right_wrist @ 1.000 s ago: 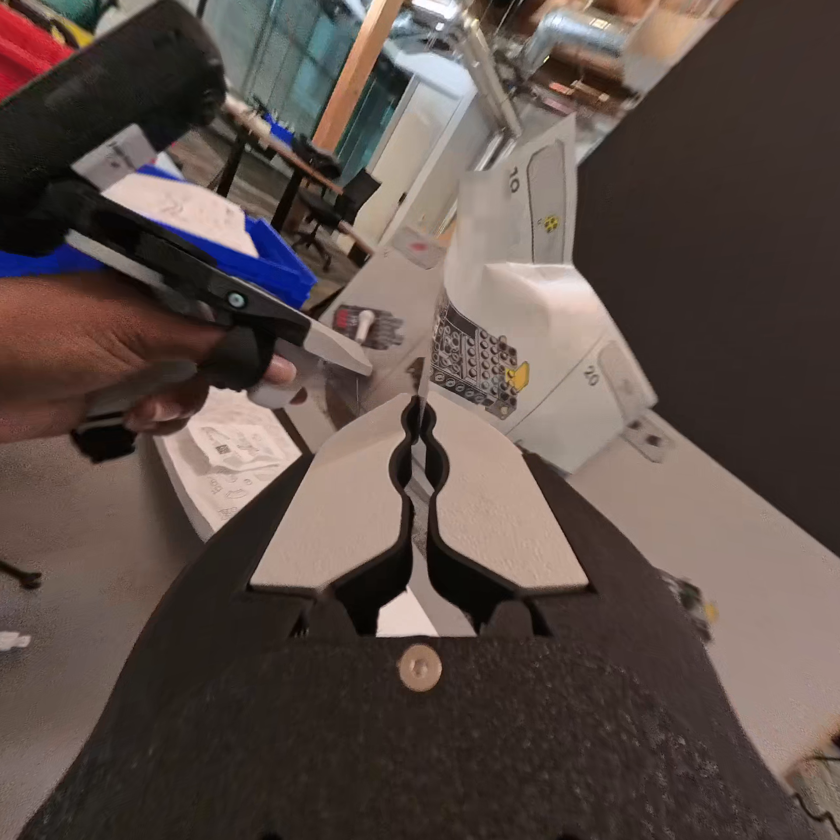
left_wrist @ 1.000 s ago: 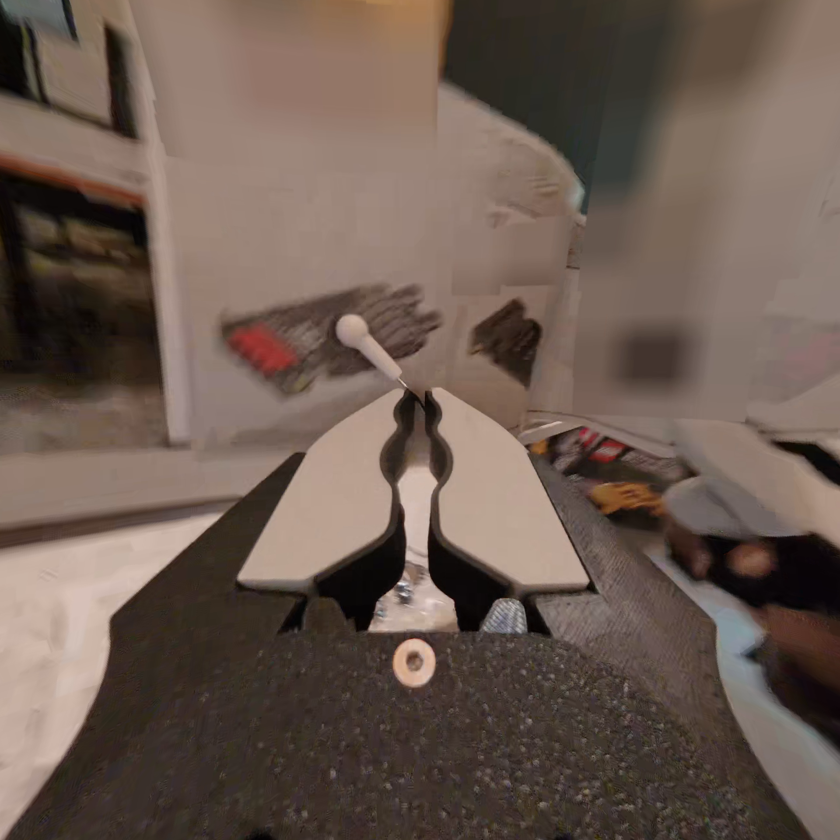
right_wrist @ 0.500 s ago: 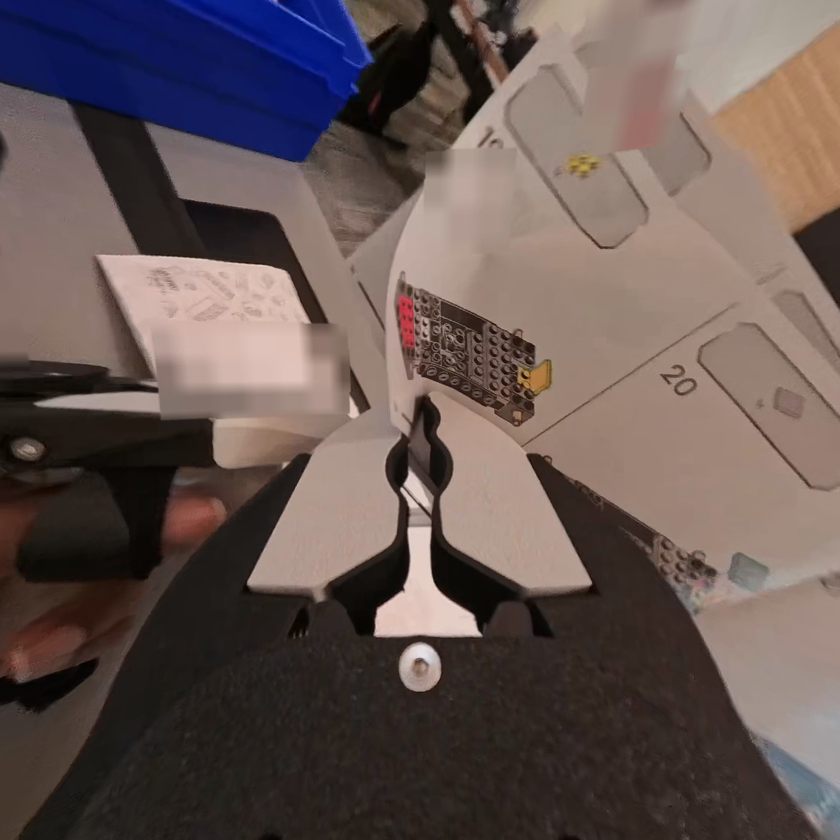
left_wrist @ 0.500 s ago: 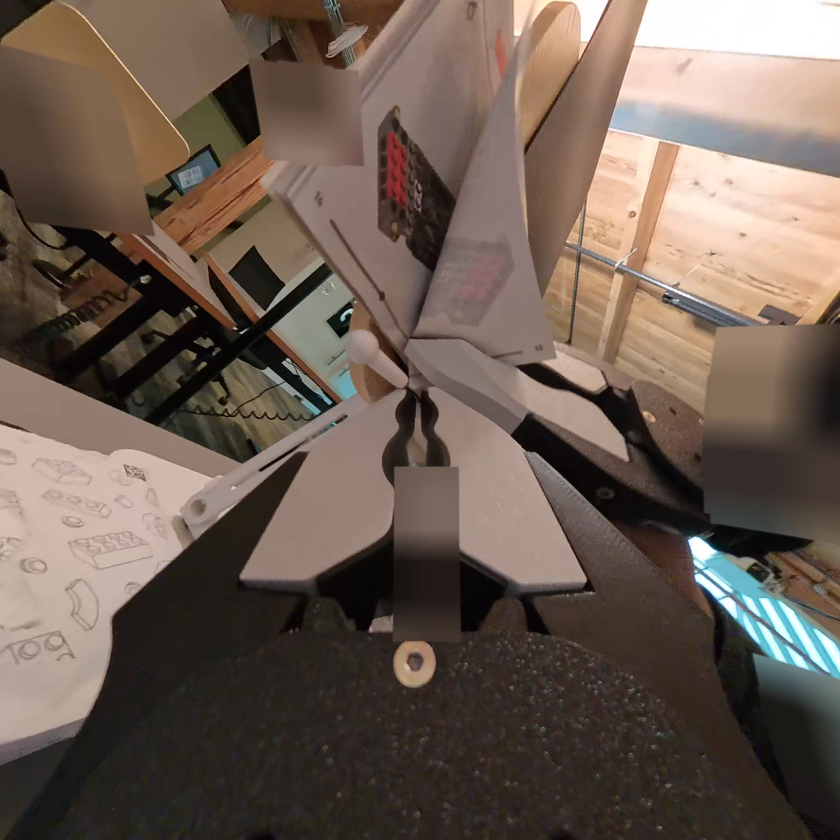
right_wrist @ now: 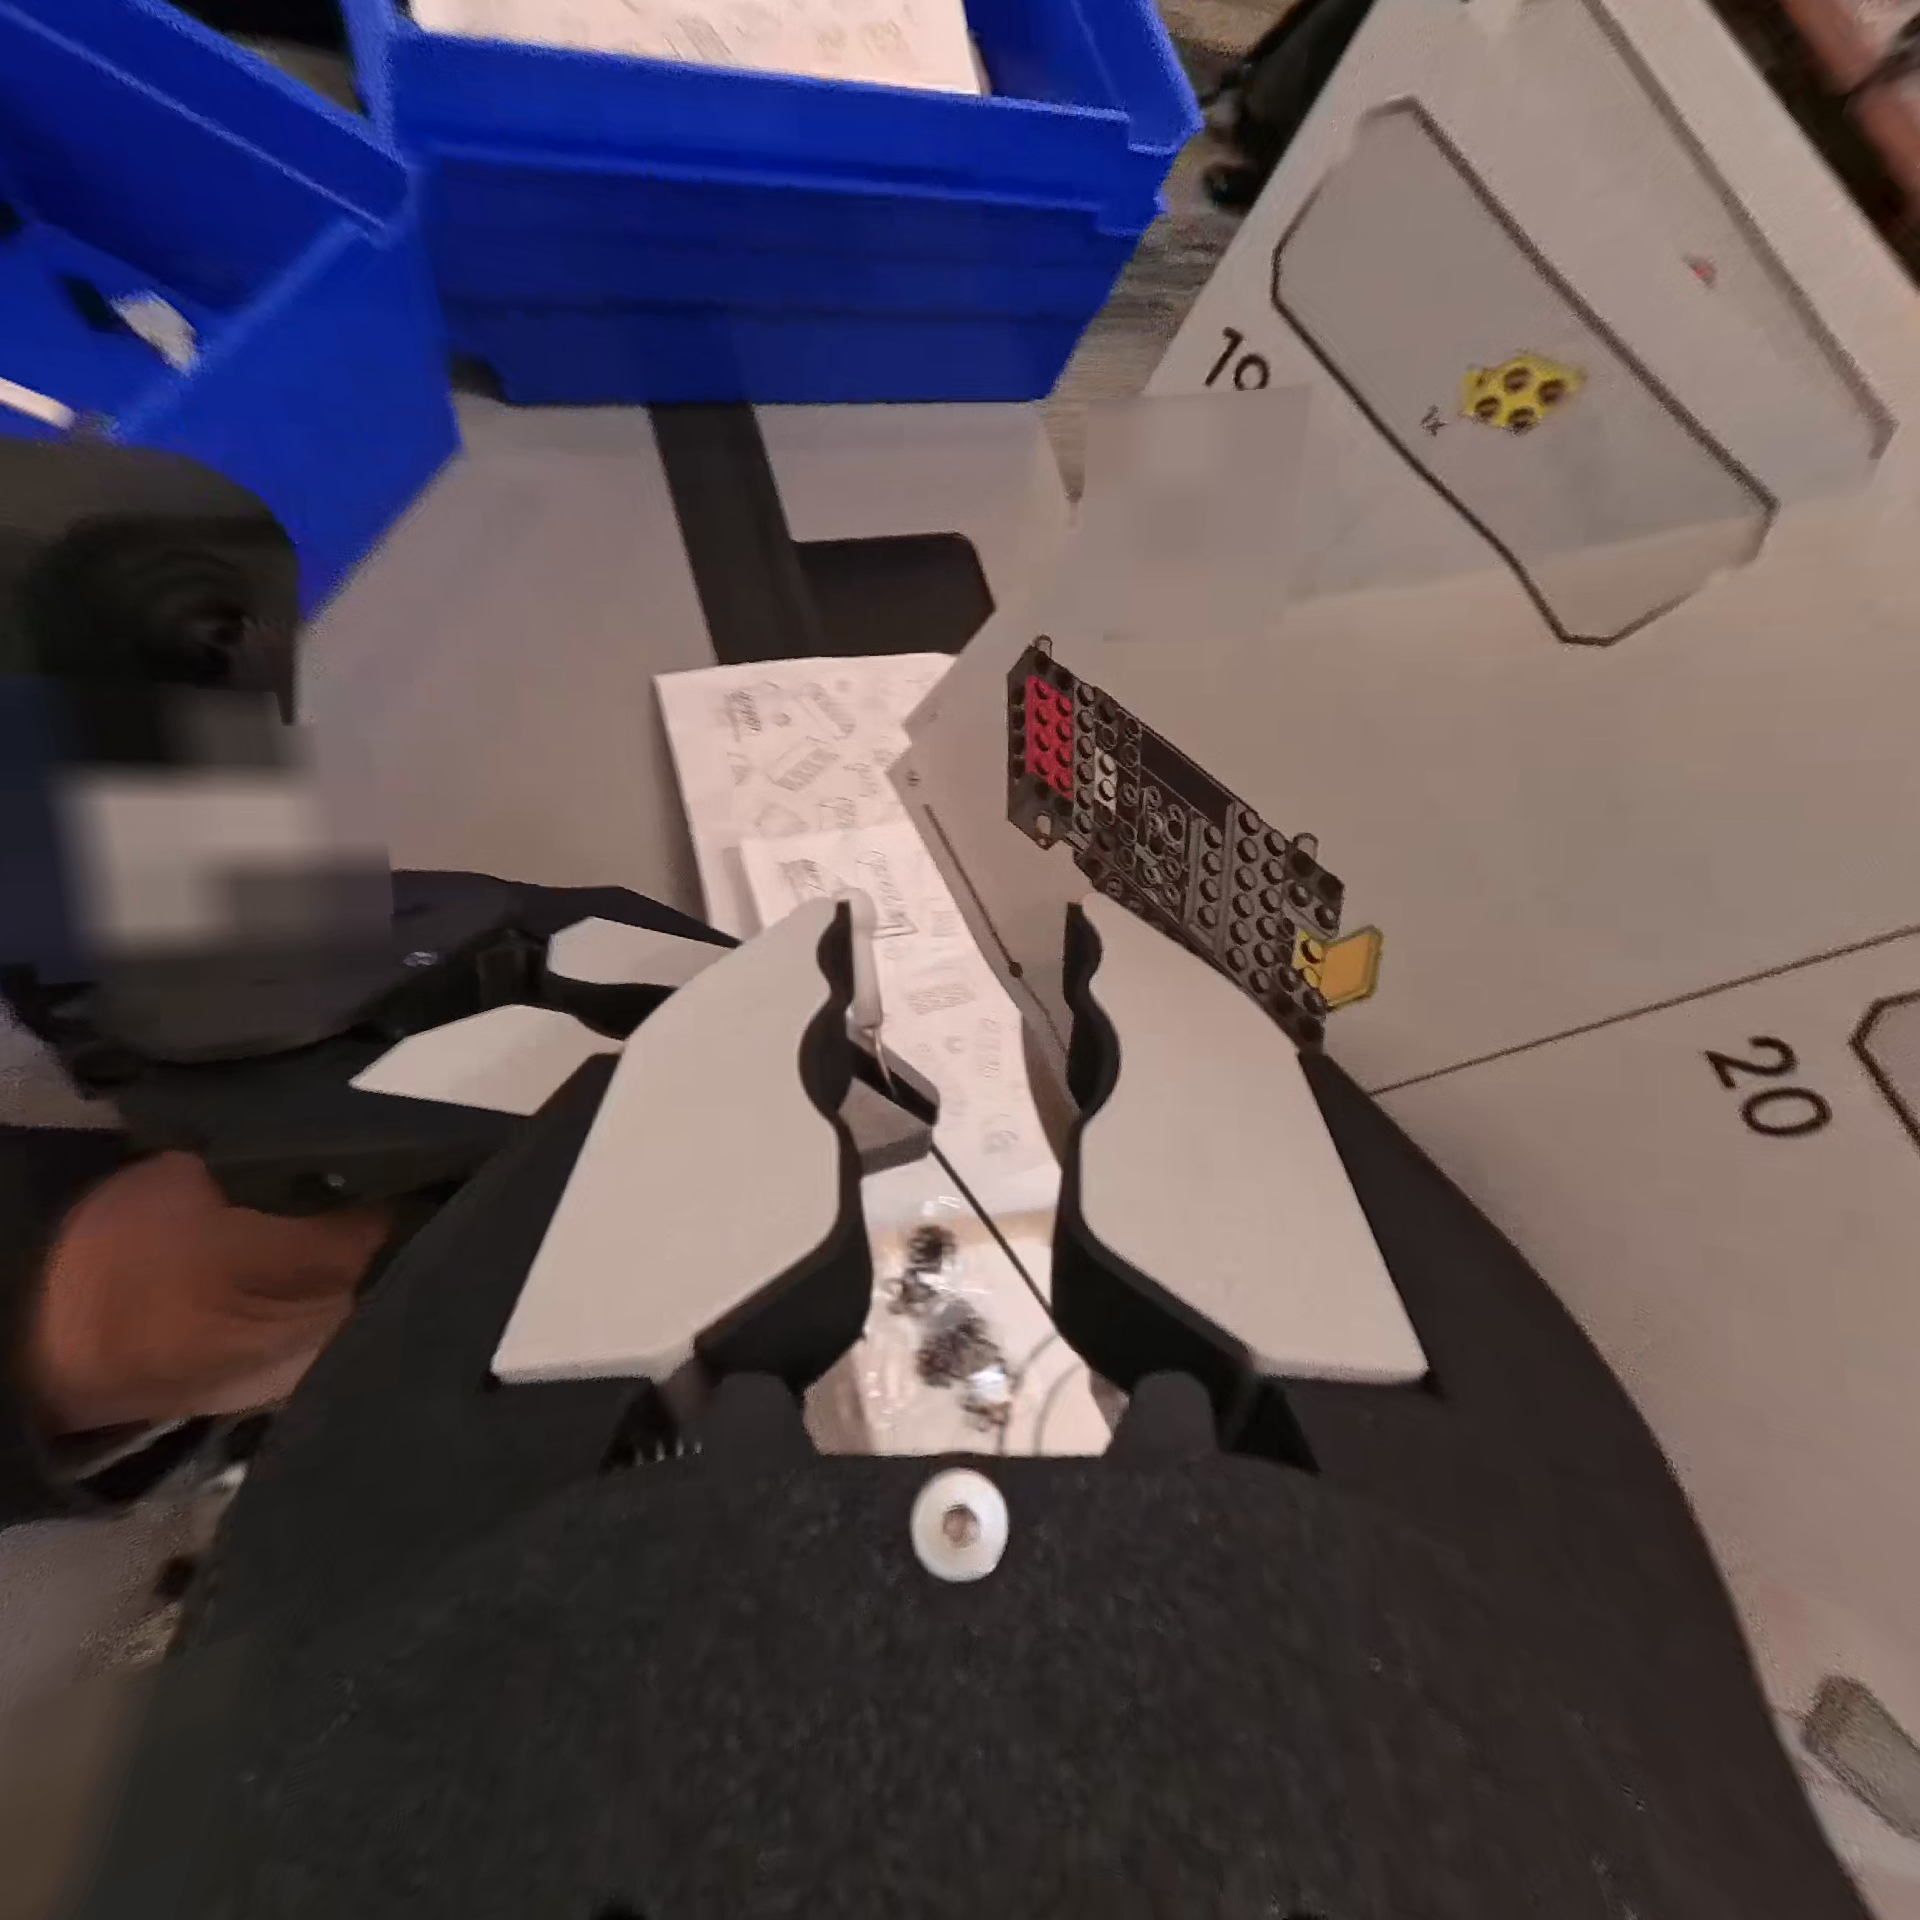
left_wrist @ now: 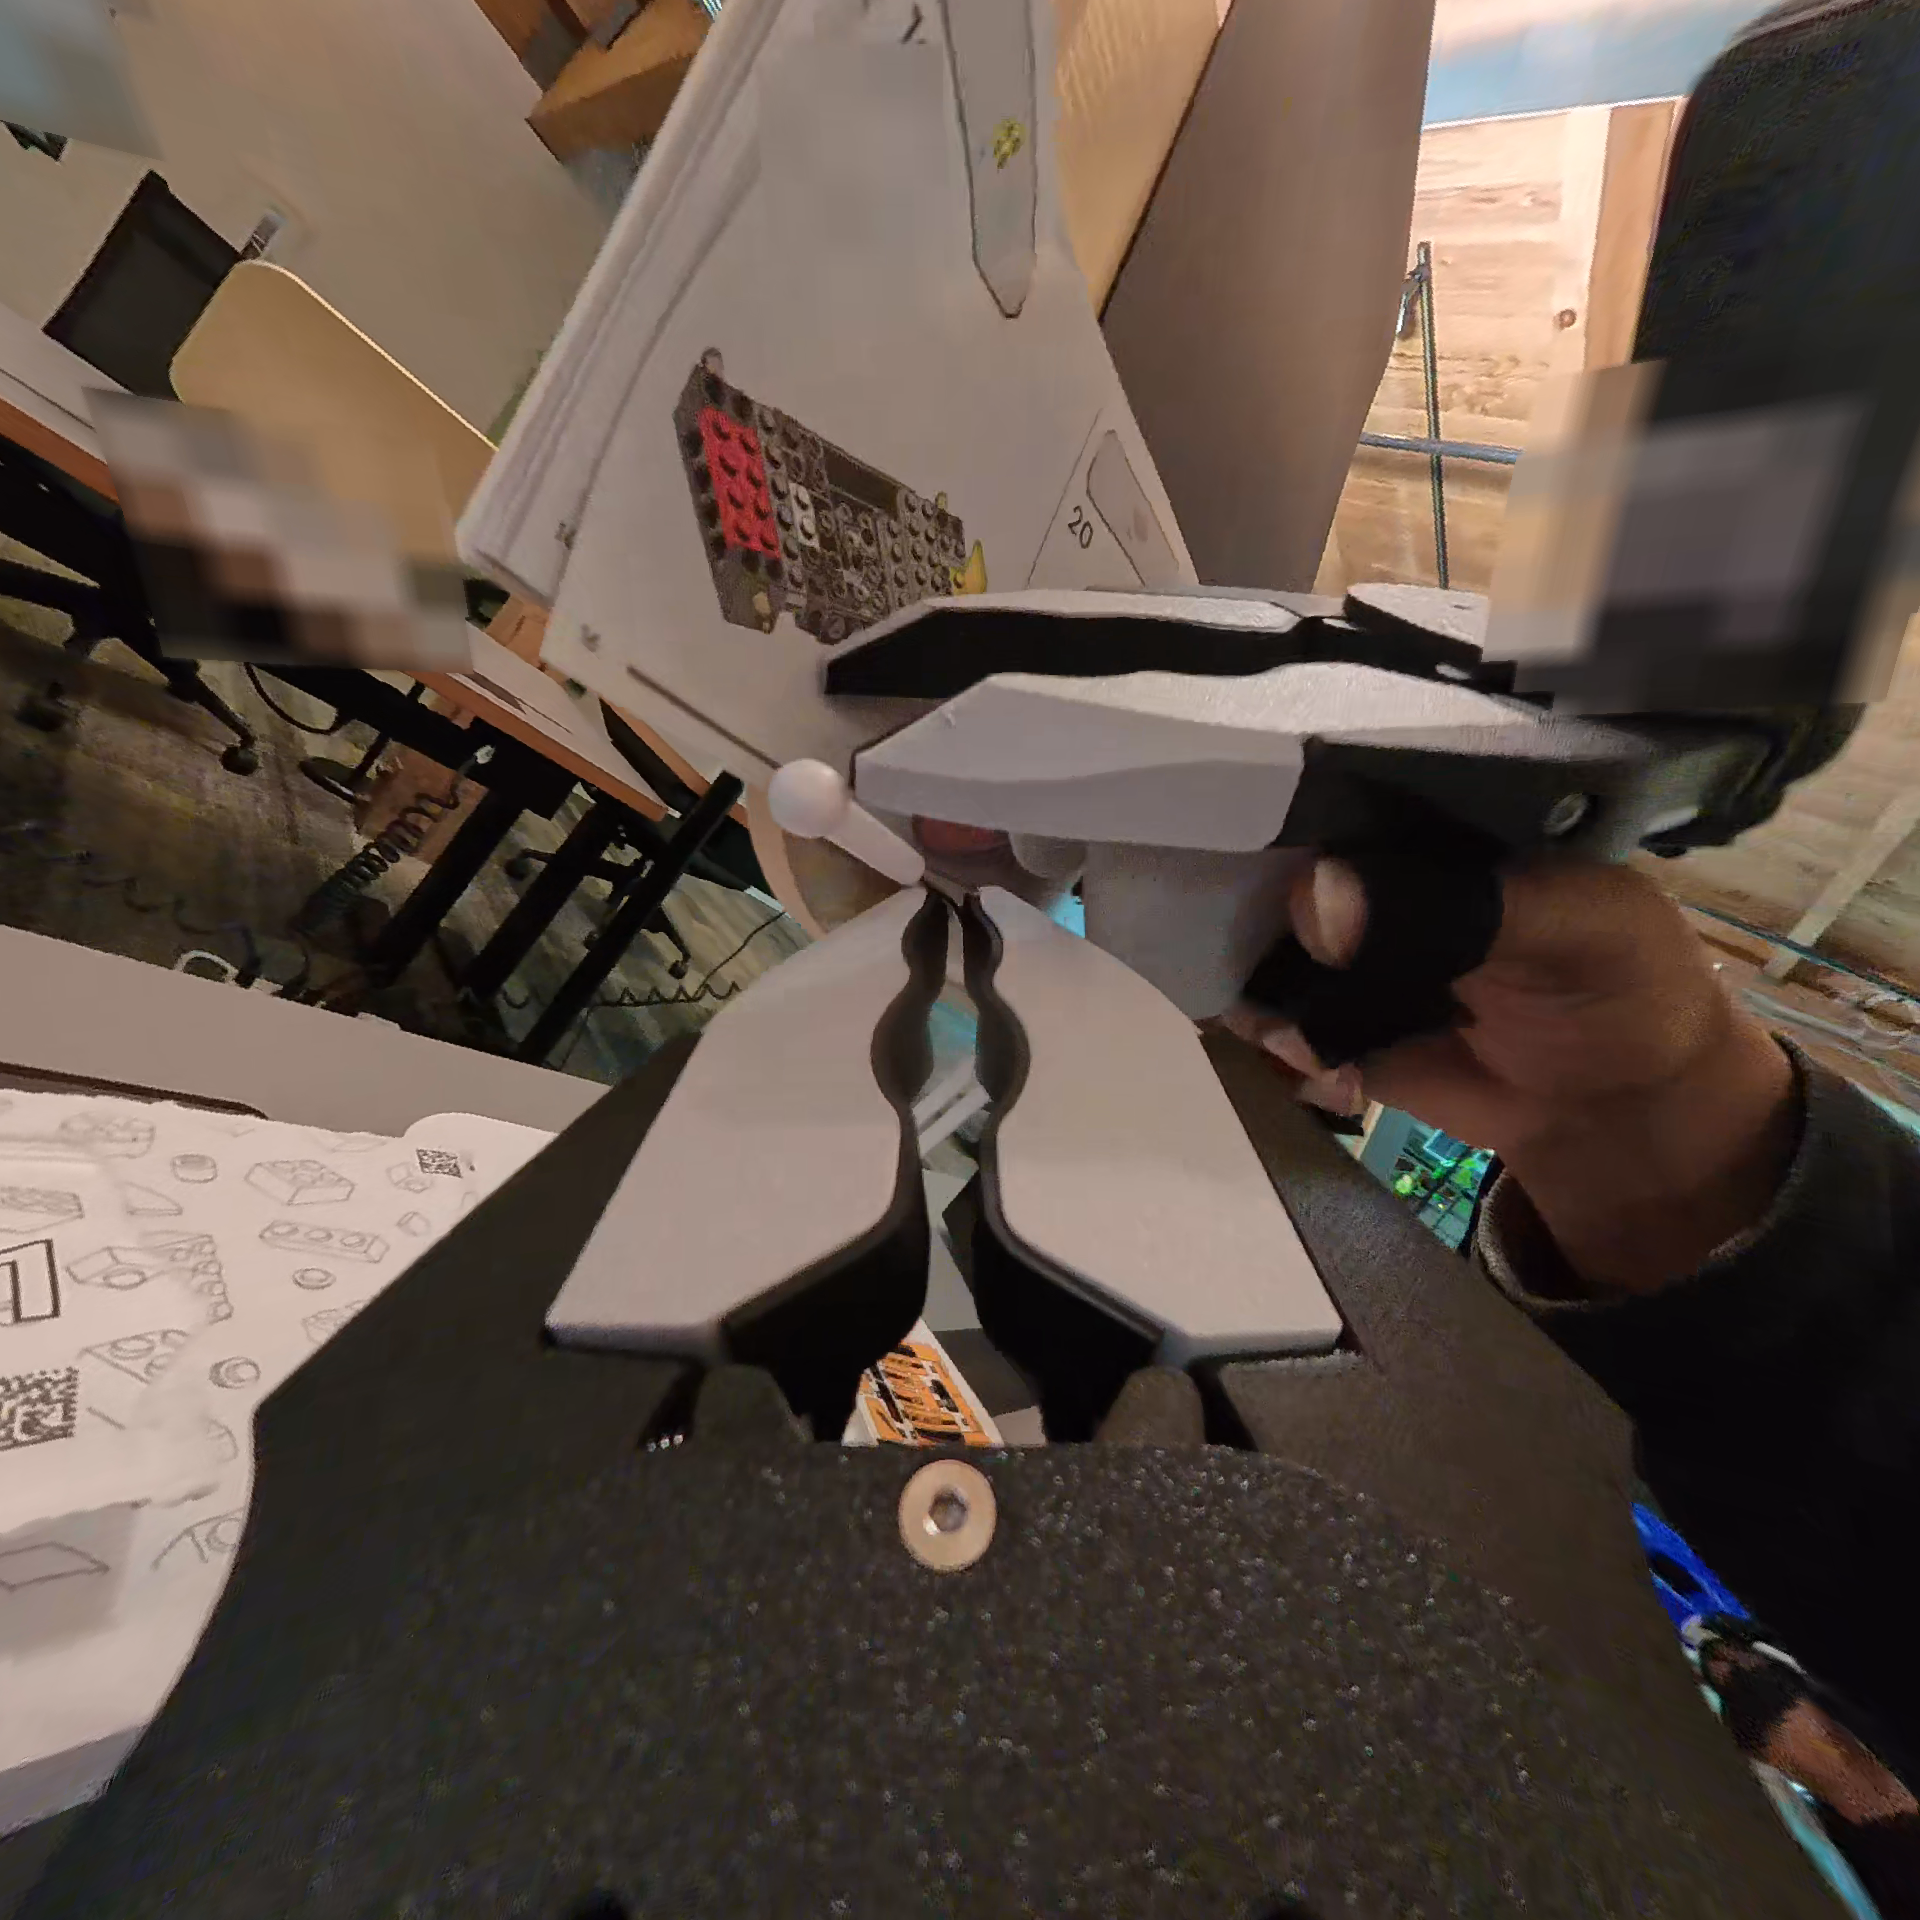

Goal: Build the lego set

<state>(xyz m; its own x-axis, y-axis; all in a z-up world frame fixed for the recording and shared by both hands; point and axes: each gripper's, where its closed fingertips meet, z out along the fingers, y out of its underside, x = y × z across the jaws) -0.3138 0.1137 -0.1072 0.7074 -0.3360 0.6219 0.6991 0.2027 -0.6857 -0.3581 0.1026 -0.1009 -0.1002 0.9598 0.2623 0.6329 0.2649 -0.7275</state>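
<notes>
My left gripper is shut on a small white piece with a ball end, which sticks out up and to the left of the tips. The open instruction booklet stands up behind it, showing a dark plate with a red patch. My right gripper is open and empty, and the booklet page is just right of its jaws. The right gripper's fingers, held by a hand, show just above the left tips. The left gripper's fingers show at left, with the white piece beside my left finger.
Blue bins stand at the back of the grey table. White paper bags printed with brick drawings lie on it. A clear bag of small dark parts lies under my right gripper. Left tips to right tips: about 4 cm.
My right gripper has opened and let go of the booklet page it was pinching. Both grippers have swung round. The left stays shut on the white piece.
</notes>
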